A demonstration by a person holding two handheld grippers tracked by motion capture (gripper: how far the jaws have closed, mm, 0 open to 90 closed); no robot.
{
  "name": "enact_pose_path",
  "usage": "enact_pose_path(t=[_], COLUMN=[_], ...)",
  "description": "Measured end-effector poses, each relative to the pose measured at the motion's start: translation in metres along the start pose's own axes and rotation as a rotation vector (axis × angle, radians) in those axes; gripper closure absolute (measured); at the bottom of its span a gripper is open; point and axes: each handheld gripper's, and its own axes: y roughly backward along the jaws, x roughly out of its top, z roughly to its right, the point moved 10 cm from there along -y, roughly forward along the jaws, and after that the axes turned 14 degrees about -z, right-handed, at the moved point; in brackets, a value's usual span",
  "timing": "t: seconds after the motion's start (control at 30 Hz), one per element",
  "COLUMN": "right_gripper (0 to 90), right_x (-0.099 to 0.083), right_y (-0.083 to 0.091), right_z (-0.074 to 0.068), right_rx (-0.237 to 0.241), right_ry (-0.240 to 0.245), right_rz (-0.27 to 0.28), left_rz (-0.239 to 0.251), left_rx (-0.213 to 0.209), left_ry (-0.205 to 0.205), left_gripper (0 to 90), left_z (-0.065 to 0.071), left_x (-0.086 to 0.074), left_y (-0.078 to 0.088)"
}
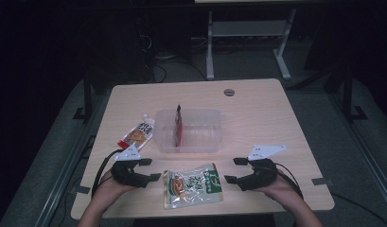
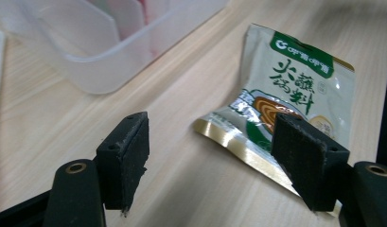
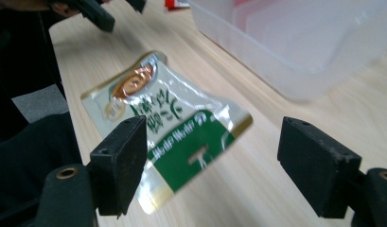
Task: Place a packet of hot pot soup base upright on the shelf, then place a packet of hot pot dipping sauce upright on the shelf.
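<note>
A green-and-cream sauce packet lies flat on the desk near its front edge, between the two hand-held grippers. The left hand-held gripper sits at 9 o'clock from the packet, its jaws spread wide with bare desk between them; in the left gripper view the packet lies just beyond the jaw on that view's right, not pinched. The right hand-held gripper sits at 3 o'clock from the packet, jaws likewise spread; in the right gripper view the packet's green end reaches into the gap, with neither pad pressing on it. A clear plastic box stands at 12 o'clock from the packet, holding an upright red packet. An orange-and-white packet lies at 9 o'clock from the box.
</note>
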Motion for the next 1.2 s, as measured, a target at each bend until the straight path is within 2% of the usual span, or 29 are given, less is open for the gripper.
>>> enact_pose_path(t=[0.2,0.23,0.27,0.3,0.43,0.47,0.5,0.53,0.57,0.63,0.67,0.7,0.73,0.83,0.87,0.9,0.93,0.97,1.0,1.03,1.1,1.13,1.17,1.2], right_gripper=[23.0,22.7,22.7,21.9,21.7,21.7,21.8,21.8,21.7,21.7,21.7,21.7,21.7,21.8,21.7,21.7,21.7,21.7,21.8,21.8,21.8,21.8,21.8,21.8], right_x=[-0.018,-0.024,-0.024,-0.029,-0.035,-0.035,-0.037,-0.037,-0.037,-0.037,-0.037,-0.038,-0.038,-0.038,-0.038,-0.038,-0.038,-0.038,-0.039,-0.039,-0.039,-0.039,-0.039,-0.039], right_y=[0.004,0.005,0.005,0.007,0.013,0.013,0.015,0.015,0.017,0.018,0.018,0.018,0.018,0.018,0.017,0.016,0.016,0.016,0.015,0.014,0.014,0.014,0.013,0.014], right_z=[0.008,0.011,0.011,0.015,0.022,0.022,0.025,0.025,0.029,0.032,0.032,0.034,0.035,0.034,0.034,0.033,0.033,0.033,0.032,0.032,0.031,0.031,0.031,0.032], right_rx=[-0.017,-0.021,-0.021,-0.038,-0.052,-0.052,-0.054,-0.054,-0.058,-0.058,-0.058,-0.062,-0.063,-0.064,-0.063,-0.064,-0.064,-0.064,-0.065,-0.064,-0.064,-0.064,-0.065,-0.066], right_ry=[-0.025,-0.033,-0.033,-0.037,-0.057,-0.057,-0.062,-0.062,-0.072,-0.081,-0.081,-0.083,-0.084,-0.084,-0.082,-0.078,-0.078,-0.074,-0.070,-0.067,-0.061,-0.061,-0.059,-0.059], right_rz=[-0.013,-0.020,-0.020,-0.022,-0.011,-0.011,-0.003,-0.003,0.005,0.010,0.010,0.011,0.012,0.013,0.012,0.008,0.008,0.005,-0.002,-0.004,-0.005,-0.005,-0.006,-0.007], left_rz=[-0.007,-0.013,-0.013,-0.015,-0.028,-0.028,-0.030,-0.030,-0.044,-0.048,-0.048,-0.054,-0.061,-0.059,-0.059,-0.059,-0.059,-0.073,-0.119,-0.123,-0.134,-0.134,-0.152,-0.165], left_rx=[0.044,0.056,0.056,0.068,0.100,0.100,0.111,0.111,0.128,0.154,0.154,0.174,0.193,0.219,0.219,0.236,0.236,0.248,0.294,0.310,0.327,0.327,0.345,0.357], left_ry=[0.014,0.030,0.030,0.046,0.070,0.070,0.102,0.102,0.115,0.120,0.120,0.141,0.144,0.190,0.190,0.214,0.214,0.226,0.223,0.225,0.242,0.242,0.248,0.260], left_gripper=[28.5,28.5,28.5,28.5,28.6,28.8,28.9,28.9,28.9,29.0,29.2,29.2,29.2,31.2,33.1,36.5,40.3,40.3,45.7,52.9,59.9,66.7,66.7,70.4], left_z=[-0.015,-0.022,-0.022,-0.029,-0.047,-0.047,-0.057,-0.057,-0.068,-0.080,-0.080,-0.091,-0.098,-0.114,-0.114,-0.124,-0.124,-0.129,-0.141,-0.145,-0.154,-0.154,-0.159,-0.163], left_x=[-0.001,0.000,0.000,0.001,0.004,0.004,0.006,0.006,0.008,0.011,0.011,0.014,0.016,0.022,0.022,0.026,0.026,0.026,0.023,0.024,0.022,0.022,0.020,0.019], left_y=[0.005,0.008,0.008,0.011,0.015,0.015,0.016,0.016,0.016,0.017,0.017,0.016,0.016,0.013,0.013,0.011,0.011,0.009,0.004,0.001,-0.003,-0.003,-0.006,-0.009])
